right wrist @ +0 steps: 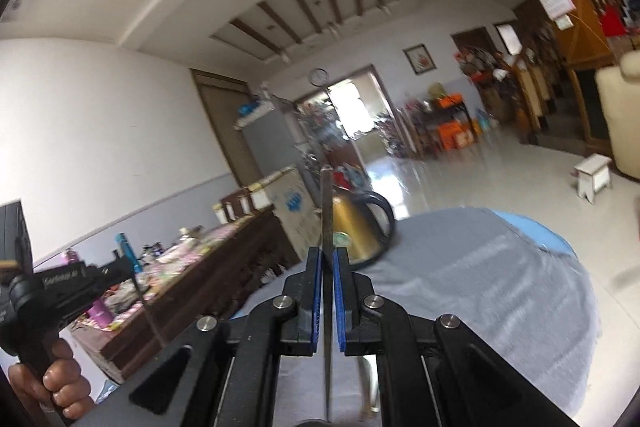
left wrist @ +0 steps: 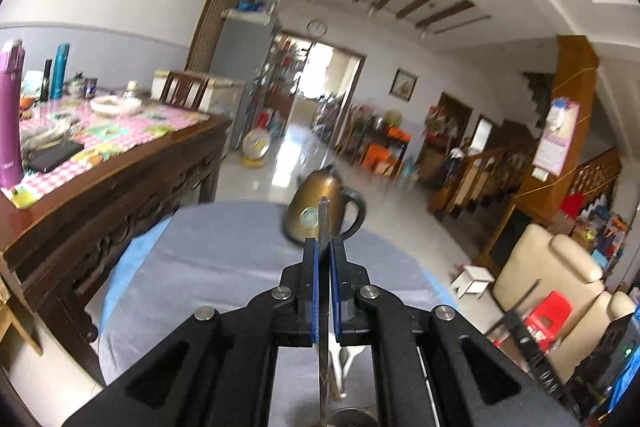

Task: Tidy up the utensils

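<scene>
Both grippers clamped on thin metal utensils, up over the grey-cloth table (left wrist: 208, 259).

My left gripper (left wrist: 324, 259) and right gripper (right wrist: 327, 267) each pinch one edge-on; I reckon a slim handle could pivot, slip, or clip the kettle (right wrist: 360, 227).

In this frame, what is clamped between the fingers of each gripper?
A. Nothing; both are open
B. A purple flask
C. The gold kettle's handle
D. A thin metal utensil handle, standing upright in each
D. The left gripper is shut on a thin metal utensil, and the right gripper on another utensil; the gold kettle stands untouched on the table behind.
</scene>
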`<move>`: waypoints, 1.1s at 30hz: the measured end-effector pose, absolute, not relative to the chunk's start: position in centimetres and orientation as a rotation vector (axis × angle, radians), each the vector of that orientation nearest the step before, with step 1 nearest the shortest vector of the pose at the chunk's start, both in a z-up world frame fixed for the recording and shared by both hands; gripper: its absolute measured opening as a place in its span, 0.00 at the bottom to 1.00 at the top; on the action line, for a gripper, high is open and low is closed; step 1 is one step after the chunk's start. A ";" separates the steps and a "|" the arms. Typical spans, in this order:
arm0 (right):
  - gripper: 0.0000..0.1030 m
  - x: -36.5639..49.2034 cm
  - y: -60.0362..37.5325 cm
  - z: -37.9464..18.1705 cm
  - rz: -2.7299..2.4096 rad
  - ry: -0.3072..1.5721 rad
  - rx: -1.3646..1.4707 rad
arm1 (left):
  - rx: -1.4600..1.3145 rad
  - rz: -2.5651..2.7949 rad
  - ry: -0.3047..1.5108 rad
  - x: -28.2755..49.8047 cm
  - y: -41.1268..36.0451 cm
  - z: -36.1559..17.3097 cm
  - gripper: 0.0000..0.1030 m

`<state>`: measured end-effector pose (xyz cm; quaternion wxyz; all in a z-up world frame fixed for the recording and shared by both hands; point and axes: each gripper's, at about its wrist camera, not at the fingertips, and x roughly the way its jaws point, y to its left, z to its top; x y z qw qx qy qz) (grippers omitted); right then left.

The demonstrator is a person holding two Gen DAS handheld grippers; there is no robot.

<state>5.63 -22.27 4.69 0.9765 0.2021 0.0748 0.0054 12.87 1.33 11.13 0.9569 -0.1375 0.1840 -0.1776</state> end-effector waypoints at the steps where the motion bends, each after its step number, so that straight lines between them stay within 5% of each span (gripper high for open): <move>1: 0.07 5.4 -21.6 4.9 0.023 0.144 0.395 | -0.280 -0.363 0.356 12.7 1.2 11.5 0.05; 8: 0.07 5.2 -19.3 3.8 0.046 0.175 0.343 | -0.265 -0.344 0.317 12.3 -0.5 9.3 0.05; 24: 0.09 4.1 -19.3 -0.1 0.057 0.352 0.322 | -0.229 -0.321 0.532 12.8 -2.1 1.8 0.06; 25: 0.15 3.9 -19.3 0.2 0.058 0.347 0.328 | -0.231 -0.321 0.528 12.7 -1.9 2.0 0.09; 27: 0.42 3.5 -19.8 0.8 0.050 0.324 0.348 | -0.243 -0.328 0.518 12.4 -1.1 2.6 0.27; 28: 0.64 3.2 -20.2 1.0 0.047 0.309 0.367 | -0.252 -0.321 0.503 12.0 -0.6 2.9 0.39; 33: 0.66 1.4 -21.6 2.0 -0.020 0.196 0.396 | -0.258 -0.273 0.450 11.0 1.3 3.8 0.52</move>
